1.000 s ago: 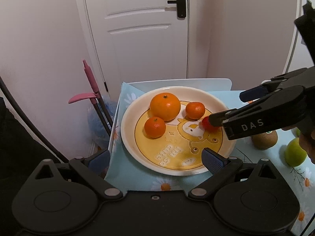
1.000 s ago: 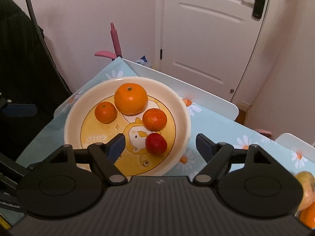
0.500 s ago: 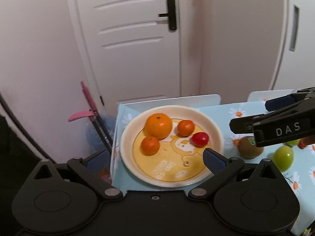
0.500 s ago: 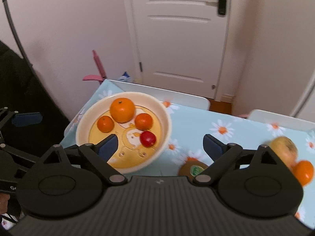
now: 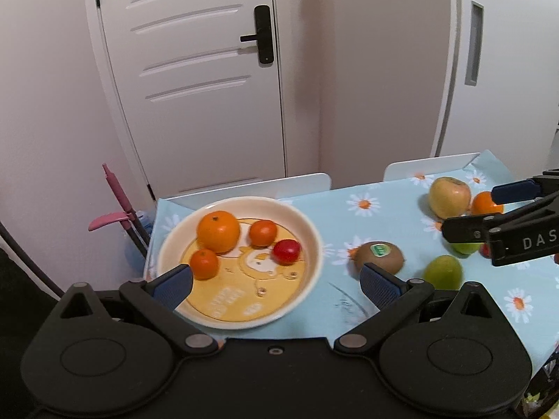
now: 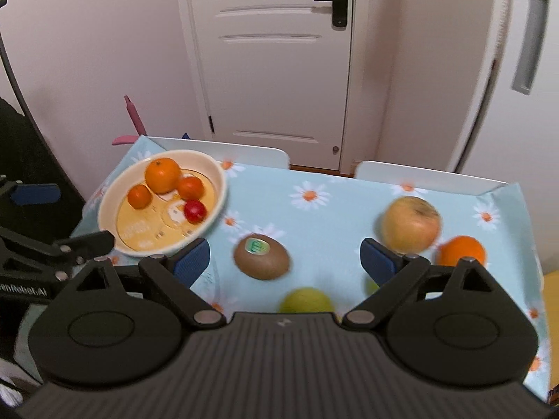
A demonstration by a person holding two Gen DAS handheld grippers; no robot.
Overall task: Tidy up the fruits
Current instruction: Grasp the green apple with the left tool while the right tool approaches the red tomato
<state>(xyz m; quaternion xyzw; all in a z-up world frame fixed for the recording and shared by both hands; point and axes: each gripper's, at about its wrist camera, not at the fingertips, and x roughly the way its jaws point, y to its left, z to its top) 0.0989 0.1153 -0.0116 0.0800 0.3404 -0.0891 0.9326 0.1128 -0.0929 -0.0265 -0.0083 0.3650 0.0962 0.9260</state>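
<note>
Kiwi lies mid-bench beside the plate; with the right claw spread wide and empty, I'd centre both pads around it before pinching.

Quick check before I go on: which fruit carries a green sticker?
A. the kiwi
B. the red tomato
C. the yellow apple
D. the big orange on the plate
A: the brown kiwi lying on the tablecloth beside the plate has a green label on top.
</note>
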